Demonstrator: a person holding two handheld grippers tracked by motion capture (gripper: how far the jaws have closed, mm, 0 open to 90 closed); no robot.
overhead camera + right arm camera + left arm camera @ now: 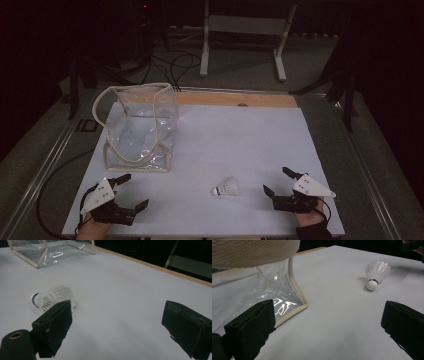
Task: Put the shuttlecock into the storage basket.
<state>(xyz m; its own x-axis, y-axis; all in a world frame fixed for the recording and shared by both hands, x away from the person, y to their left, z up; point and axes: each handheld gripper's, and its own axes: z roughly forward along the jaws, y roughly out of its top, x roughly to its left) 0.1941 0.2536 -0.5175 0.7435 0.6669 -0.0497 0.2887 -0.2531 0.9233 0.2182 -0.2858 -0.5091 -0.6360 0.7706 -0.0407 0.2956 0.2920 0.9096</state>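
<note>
A white table (260, 135) carried a clear plastic bag (140, 127) with cream fabric edging at its far left and a white shuttlecock (226, 188) near its front edge, slightly right of centre. The shuttlecock lay on its side, cork tip toward the left in the high view, its feather skirt toward the right. It sat between the two grippers, nearer to the right one and touching neither.

The left gripper (131, 190) rested at the front left corner of the table, just in front of the bag, held by a hand (92, 227) entering from below. Its jaws were spread wide with nothing between them. In the left gripper view, the bag's front corner (297, 302) appeared just beyond one jaw, and the shuttlecock (377, 272) lay well ahead with its cork facing the camera.

The right gripper (276, 181) rested at the front right of the table, its jaws likewise spread and empty. In the right gripper view, the shuttlecock (51, 298) lay just past one jaw, apart from it, with the bag (50, 252) farther off at the table's far side.
</note>
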